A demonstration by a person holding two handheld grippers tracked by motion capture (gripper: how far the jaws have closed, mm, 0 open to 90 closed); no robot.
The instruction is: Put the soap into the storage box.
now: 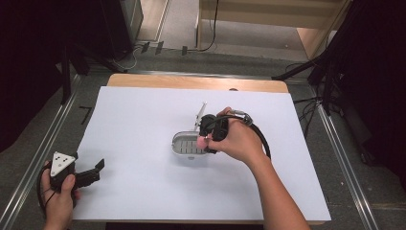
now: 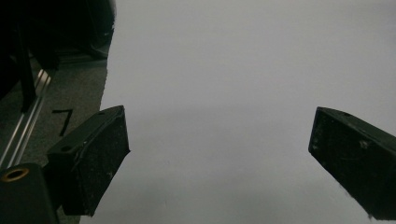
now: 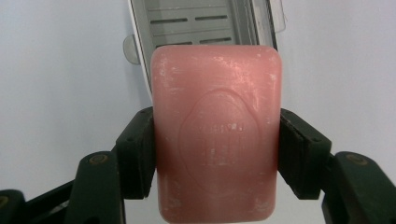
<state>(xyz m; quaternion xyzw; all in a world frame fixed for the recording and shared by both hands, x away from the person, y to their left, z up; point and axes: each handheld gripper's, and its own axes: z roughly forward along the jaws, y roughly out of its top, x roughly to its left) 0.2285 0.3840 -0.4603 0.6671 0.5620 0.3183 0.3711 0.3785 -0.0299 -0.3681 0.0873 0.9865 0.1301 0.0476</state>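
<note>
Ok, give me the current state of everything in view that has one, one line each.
Pink soap bar: clamped between the right gripper's jaws, held above the soap dish.
Soap dish: resting on the white sheet, slotted tray bare, no soap in it.
Right gripper: shut on the soap bar.
Left gripper: open, nothing between its jaws, near the sheet's left edge.
White sheet: lying flat on the table.

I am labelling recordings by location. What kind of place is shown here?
Probably a lab or studio set up for recording. A wooden table under a white sheet stands between metal floor rails, with dark curtains at the sides and cables on the floor.
</note>
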